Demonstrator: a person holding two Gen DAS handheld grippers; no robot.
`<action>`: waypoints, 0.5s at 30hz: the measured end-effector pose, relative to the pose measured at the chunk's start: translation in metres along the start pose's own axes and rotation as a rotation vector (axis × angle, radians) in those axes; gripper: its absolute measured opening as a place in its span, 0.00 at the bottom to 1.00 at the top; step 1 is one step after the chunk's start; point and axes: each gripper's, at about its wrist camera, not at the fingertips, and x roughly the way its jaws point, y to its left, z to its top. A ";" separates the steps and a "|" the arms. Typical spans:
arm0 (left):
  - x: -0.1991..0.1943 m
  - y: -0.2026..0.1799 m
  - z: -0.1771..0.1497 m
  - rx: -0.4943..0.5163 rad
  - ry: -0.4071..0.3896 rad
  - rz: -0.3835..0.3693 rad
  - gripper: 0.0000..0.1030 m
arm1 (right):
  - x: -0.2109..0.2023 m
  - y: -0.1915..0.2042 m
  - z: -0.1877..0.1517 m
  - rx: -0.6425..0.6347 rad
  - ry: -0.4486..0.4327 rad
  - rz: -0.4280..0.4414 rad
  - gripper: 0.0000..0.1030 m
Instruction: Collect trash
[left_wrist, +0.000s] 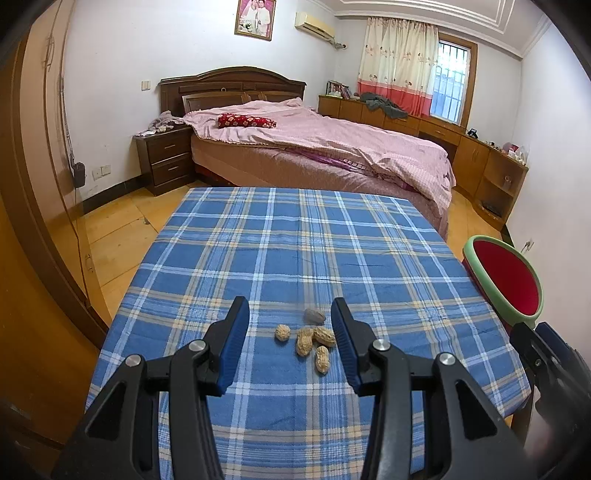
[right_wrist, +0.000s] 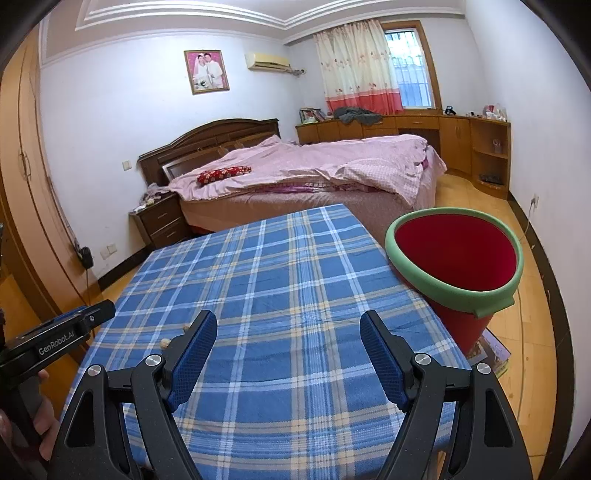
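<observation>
Several peanut shells and a grey walnut-like shell lie in a small heap on the blue plaid tablecloth. My left gripper is open above the cloth, its jaws on either side of the heap, empty. My right gripper is open and empty over the cloth; a bit of the shells peeks out beside its left finger. A red bin with a green rim stands off the table's right edge, also in the left wrist view.
A bed with a pink cover stands just beyond the table's far edge. A wooden wardrobe is to the left, a nightstand by the bed. Wooden floor and a flat printed box lie by the bin.
</observation>
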 end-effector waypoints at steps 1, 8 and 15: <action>0.000 0.000 -0.001 0.000 0.001 0.000 0.45 | 0.000 0.000 0.000 0.000 -0.001 0.000 0.78; 0.000 0.000 -0.002 -0.004 0.001 0.003 0.45 | 0.001 -0.003 -0.002 0.004 0.004 0.000 0.78; 0.001 0.000 -0.002 -0.004 0.005 0.004 0.45 | 0.001 -0.003 -0.003 0.005 0.007 -0.001 0.78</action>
